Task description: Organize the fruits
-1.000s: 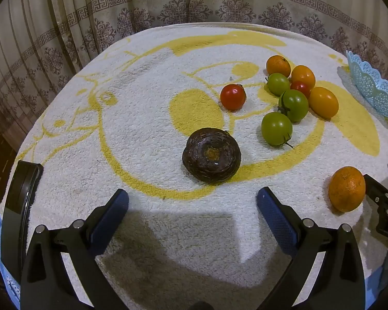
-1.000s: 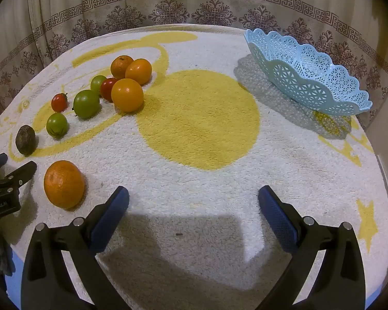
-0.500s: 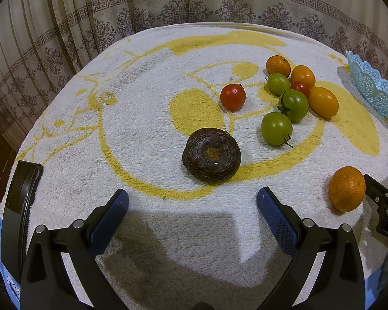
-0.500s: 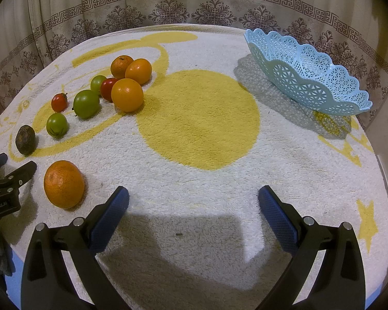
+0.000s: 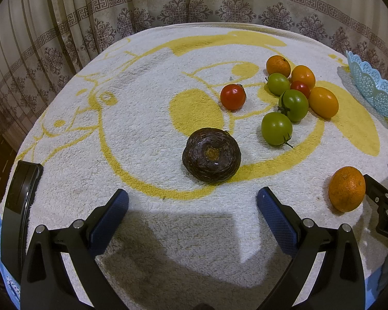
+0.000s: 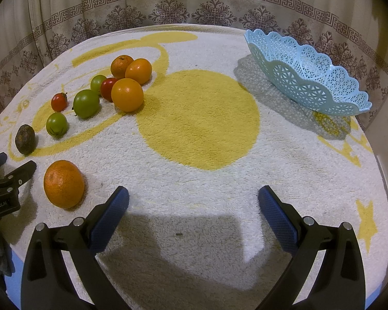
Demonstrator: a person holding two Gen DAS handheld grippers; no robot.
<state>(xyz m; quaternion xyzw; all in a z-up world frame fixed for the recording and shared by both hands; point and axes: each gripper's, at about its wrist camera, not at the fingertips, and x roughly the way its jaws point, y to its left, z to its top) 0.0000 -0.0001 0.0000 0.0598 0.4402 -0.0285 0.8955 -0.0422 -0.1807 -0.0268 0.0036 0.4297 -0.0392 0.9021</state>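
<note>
Evidently nothing is picked yet: both the left gripper [image 5: 192,201] and right gripper [image 6: 193,199] hover with jaws spread wide and empty over the towel-covered desk [image 6: 201,186]. The dark fruit [image 5: 211,154] lies just ahead of the left gripper, a lone orange [image 6: 64,183] sits near the right one, and the tomatoes and oranges cluster [image 6: 108,90] further off. The blue basket [image 6: 306,76] looks empty. Next likely calls for closing on the nearest fruit and carrying it to the basket.

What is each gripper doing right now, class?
Left gripper: open, holding nothing.
Right gripper: open, holding nothing.
</note>
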